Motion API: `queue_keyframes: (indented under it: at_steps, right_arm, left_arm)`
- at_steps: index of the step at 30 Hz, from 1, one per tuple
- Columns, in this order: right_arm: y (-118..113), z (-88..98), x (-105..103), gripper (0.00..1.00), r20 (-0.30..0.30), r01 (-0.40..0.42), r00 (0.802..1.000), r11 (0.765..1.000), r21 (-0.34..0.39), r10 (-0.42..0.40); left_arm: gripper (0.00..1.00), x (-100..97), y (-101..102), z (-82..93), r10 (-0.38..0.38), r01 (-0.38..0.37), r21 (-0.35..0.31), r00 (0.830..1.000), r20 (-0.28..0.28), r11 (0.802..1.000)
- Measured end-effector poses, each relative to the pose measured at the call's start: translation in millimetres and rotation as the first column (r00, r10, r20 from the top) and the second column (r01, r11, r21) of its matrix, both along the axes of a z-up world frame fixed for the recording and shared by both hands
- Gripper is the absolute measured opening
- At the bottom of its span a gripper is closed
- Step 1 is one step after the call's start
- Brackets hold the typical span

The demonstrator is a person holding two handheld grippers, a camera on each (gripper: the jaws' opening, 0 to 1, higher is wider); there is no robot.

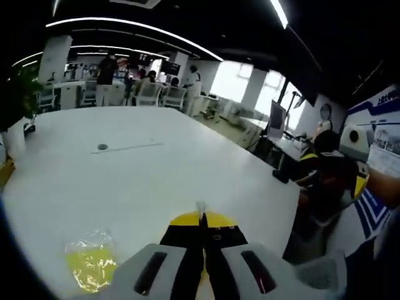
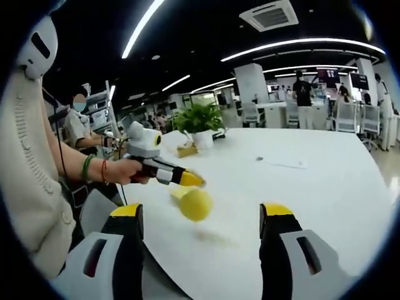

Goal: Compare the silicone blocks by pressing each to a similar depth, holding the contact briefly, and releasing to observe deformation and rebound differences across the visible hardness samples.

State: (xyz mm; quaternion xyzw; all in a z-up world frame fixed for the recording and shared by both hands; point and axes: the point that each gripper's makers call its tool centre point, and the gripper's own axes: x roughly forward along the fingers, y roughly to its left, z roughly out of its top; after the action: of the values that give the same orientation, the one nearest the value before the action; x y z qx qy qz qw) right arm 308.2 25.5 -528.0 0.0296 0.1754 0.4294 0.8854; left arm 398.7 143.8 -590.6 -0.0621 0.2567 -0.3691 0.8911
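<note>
A yellow silicone block [image 2: 195,203] in a clear bag hangs just above the white table [image 2: 325,187], casting a shadow below it. My left gripper [image 2: 190,180], held in a hand, comes in from the left and pinches the bag's top. In the left gripper view its yellow-tipped jaws [image 1: 201,215] are shut with a scrap of clear plastic sticking out between them, and the bagged block [image 1: 92,262] shows low to the left over the table [image 1: 156,175]. My right gripper [image 2: 201,211] stands open, its jaws wide apart on either side of the block, not touching it.
A potted plant [image 2: 199,125] stands at the table's far end. A person in a cream top [image 2: 31,187] is close on the left. A small dark spot [image 1: 102,147] marks the tabletop. A seated person [image 1: 325,165] and desks lie beyond the table's edge.
</note>
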Motion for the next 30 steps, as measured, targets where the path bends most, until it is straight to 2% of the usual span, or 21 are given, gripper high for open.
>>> queue_keyframes:
  at_steps: [2, 7, 8, 9, 13, 24, 30]
  right_arm:
    - [5, 3.4, -2, 0.7, 0.014, -0.009, 1.0, 1.0, -0.006, 0.009]
    - [16, 9.0, -5, 0.7, 0.03, -0.026, 0.999, 1.0, -0.016, 0.027]
    - [19, 10.1, -6, 0.7, 0.034, -0.033, 0.999, 0.999, -0.023, 0.033]
    - [21, 11.1, -6, 0.7, 0.039, -0.037, 0.999, 0.999, -0.026, 0.038]
    - [29, 15.5, -4, 0.71, 0.051, -0.061, 0.997, 0.997, -0.042, 0.064]
    - [56, 30.7, 14, 0.73, 0.08, -0.161, 0.982, 0.982, -0.099, 0.169]
    - [79, 28.1, 28, 0.73, 0.066, -0.236, 0.968, 0.965, -0.112, 0.244]
  left_arm:
    - [0.0, -4.3, 5, 5.2, -0.006, 0.006, -0.018, 1.0, -0.003, 1.0]
    - [0.0, -6.9, 18, 14.1, -0.006, 0.005, 0.002, 0.999, 0.031, 1.0]
    - [0.0, -9.0, 19, 17.1, -0.016, 0.016, -0.006, 1.0, 0.026, 1.0]
    - [0.0, -8.5, 21, 20.0, -0.01, 0.01, 0.004, 0.999, 0.047, 1.0]
    - [0.0, -11.6, 29, 34.3, -0.02, 0.02, 0.003, 0.998, 0.067, 1.0]
    - [0.0, -18.6, 45, 81.6, -0.061, 0.06, 0.009, 0.989, 0.133, 0.998]
    - [0.0, -18.1, 41, 94.0, -0.092, 0.089, 0.028, 0.984, 0.153, 0.996]
